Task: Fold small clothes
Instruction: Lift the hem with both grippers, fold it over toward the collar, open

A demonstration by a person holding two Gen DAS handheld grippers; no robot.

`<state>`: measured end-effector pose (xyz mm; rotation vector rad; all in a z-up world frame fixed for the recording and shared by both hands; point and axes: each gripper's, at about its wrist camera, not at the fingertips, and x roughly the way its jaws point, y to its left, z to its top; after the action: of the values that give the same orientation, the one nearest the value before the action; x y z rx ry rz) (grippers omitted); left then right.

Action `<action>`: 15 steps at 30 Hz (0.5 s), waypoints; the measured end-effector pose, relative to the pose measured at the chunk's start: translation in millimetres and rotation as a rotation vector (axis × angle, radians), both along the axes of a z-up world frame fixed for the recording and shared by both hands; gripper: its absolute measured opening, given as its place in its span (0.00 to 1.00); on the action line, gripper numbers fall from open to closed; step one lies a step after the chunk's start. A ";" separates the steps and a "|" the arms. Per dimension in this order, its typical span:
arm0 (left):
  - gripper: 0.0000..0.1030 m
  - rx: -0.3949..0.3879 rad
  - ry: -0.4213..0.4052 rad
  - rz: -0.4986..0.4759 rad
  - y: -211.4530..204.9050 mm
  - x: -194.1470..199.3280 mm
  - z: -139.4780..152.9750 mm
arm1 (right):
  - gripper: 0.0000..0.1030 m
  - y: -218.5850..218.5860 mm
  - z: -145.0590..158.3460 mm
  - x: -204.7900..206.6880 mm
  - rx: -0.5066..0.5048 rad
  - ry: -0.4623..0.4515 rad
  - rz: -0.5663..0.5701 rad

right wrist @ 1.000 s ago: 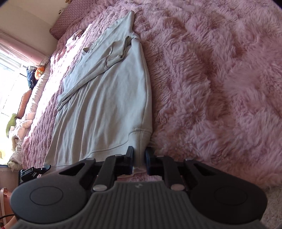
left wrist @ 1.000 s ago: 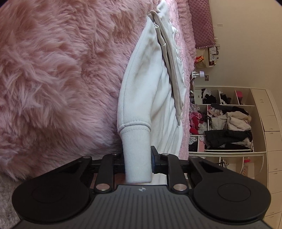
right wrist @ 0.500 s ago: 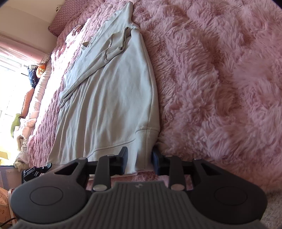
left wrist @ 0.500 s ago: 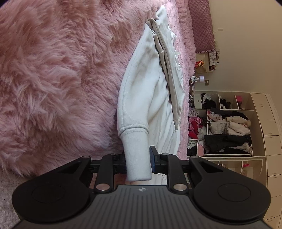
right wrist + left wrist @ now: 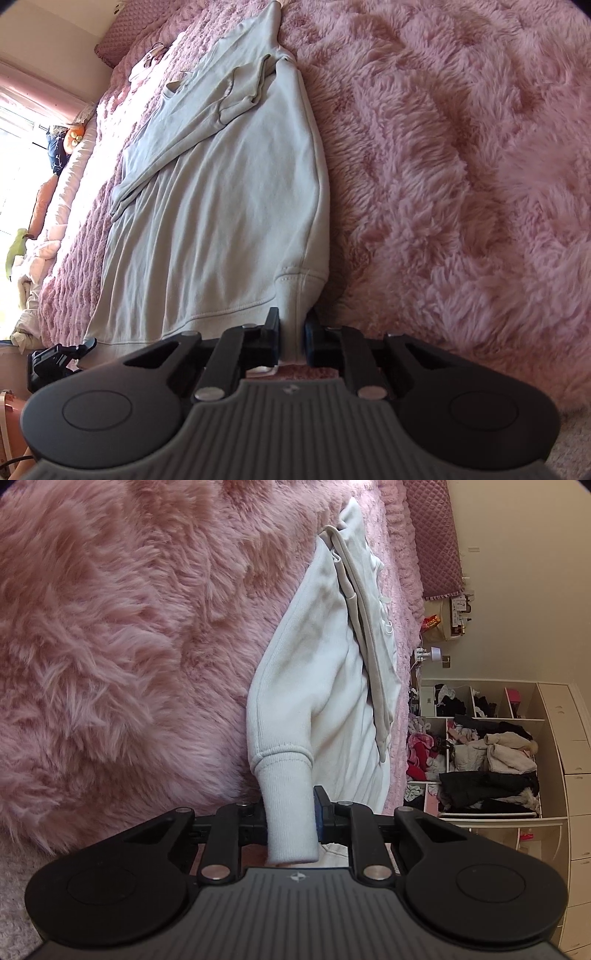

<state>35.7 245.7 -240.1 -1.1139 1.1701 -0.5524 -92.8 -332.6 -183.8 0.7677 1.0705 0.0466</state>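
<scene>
A white sweatshirt lies flat on a fluffy pink bed cover, one sleeve folded across its body. My left gripper has a ribbed hem corner between its jaws, which are closing and pressing on it. In the right wrist view the same sweatshirt stretches away from me. My right gripper pinches the other hem corner, its jaws closing on the fabric. The left gripper shows at the far hem corner, low on the left.
The pink fur cover spreads wide to the right of the garment. Open shelves stuffed with clothes stand beyond the bed. A quilted pink pillow lies at the head, and soft toys sit by a bright window.
The right gripper's jaws spread apart half a second ago and have closed again on the hem corner. The left gripper keeps its hold and has barely shifted.
</scene>
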 end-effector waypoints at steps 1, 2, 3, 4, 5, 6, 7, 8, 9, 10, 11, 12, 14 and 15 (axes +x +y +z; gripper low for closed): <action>0.13 -0.002 -0.014 0.006 -0.3 -1.0 2.9 | 0.07 -2.3 1.8 -2.0 0.019 -0.012 -0.008; 0.13 -0.017 -0.028 0.007 -0.8 -1.5 6.2 | 0.07 -5.1 3.7 -3.9 0.048 -0.028 -0.016; 0.13 -0.036 -0.047 0.010 -1.6 -1.2 10.5 | 0.07 -9.5 7.0 -6.0 0.090 -0.053 -0.030; 0.13 -0.052 -0.071 0.015 -2.9 -0.7 16.3 | 0.07 -12.6 10.0 -5.6 0.125 -0.077 -0.043; 0.13 -0.065 -0.096 0.019 -3.9 0.8 22.5 | 0.07 -14.8 12.7 -5.6 0.149 -0.096 -0.053; 0.13 -0.080 -0.123 0.022 -5.5 3.2 29.1 | 0.07 -19.9 18.1 -2.8 0.185 -0.120 -0.072; 0.13 -0.091 -0.152 0.026 -7.4 5.9 36.4 | 0.06 -23.1 21.6 -0.9 0.206 -0.138 -0.088; 0.13 -0.096 -0.176 0.028 -9.5 9.1 42.5 | 0.06 -25.3 23.9 1.2 0.221 -0.151 -0.099; 0.13 -0.099 -0.195 0.027 -11.8 12.9 47.6 | 0.06 -28.4 27.9 5.4 0.238 -0.171 -0.114; 0.13 -0.102 -0.213 0.027 -14.6 17.0 52.6 | 0.05 -31.1 31.1 9.4 0.247 -0.188 -0.128; 0.13 -0.111 -0.231 0.022 -18.1 22.9 57.8 | 0.05 -33.8 34.8 14.3 0.258 -0.206 -0.144; 0.13 -0.124 -0.245 0.019 -20.5 27.9 61.2 | 0.05 -37.1 38.2 19.5 0.268 -0.221 -0.160; 0.13 -0.144 -0.270 0.024 -24.9 41.2 67.3 | 0.05 -44.1 44.9 32.1 0.281 -0.255 -0.188; 0.13 -0.152 -0.279 0.029 -26.3 48.7 69.7 | 0.04 -47.5 48.0 38.8 0.284 -0.269 -0.200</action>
<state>84.4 219.4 -170.4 -1.1394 0.8802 -0.7581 -54.0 -380.1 -135.8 1.0894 0.7349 0.1296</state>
